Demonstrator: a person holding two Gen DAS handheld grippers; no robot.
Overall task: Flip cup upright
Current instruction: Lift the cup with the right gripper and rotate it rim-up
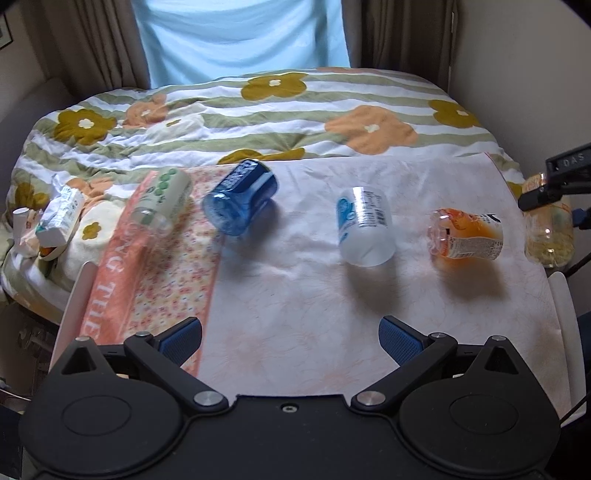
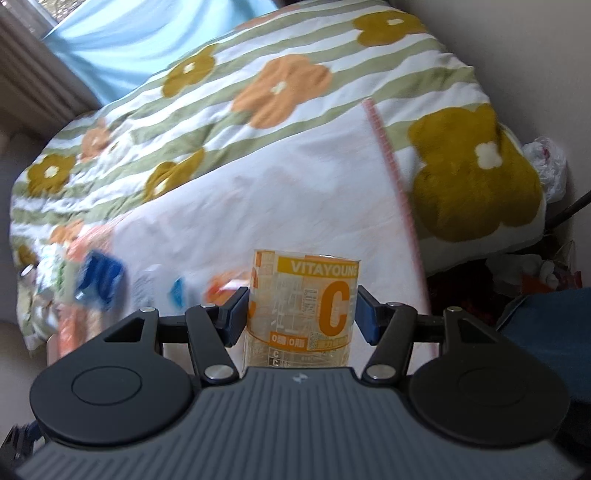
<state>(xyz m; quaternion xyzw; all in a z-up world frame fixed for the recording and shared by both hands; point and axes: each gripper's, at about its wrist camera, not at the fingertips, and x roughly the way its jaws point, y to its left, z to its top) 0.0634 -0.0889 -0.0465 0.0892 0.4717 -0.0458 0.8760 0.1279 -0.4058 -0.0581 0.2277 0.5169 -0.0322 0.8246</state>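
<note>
Several cut-bottle cups lie on their sides on a white cloth (image 1: 295,295): a green-labelled one (image 1: 162,201), a blue one (image 1: 240,197), a clear white-labelled one (image 1: 365,227) and an orange one (image 1: 465,232). My left gripper (image 1: 290,338) is open and empty, near the front of the cloth, well short of the cups. My right gripper (image 2: 302,315) is shut on a yellow "VITAYOUNG C" cup (image 2: 301,306), which stands upright between the pads. That cup shows at the right edge of the left wrist view (image 1: 548,225), with the right gripper's finger (image 1: 535,197) on it.
A flowered striped quilt (image 1: 258,110) covers the bed behind the cloth. A pink patterned cloth (image 1: 155,280) lies at the left. Crumpled packaging (image 1: 55,221) sits at the far left. Curtains (image 1: 240,33) hang at the back. Clutter and a plastic bag (image 2: 550,166) lie off the bed's right side.
</note>
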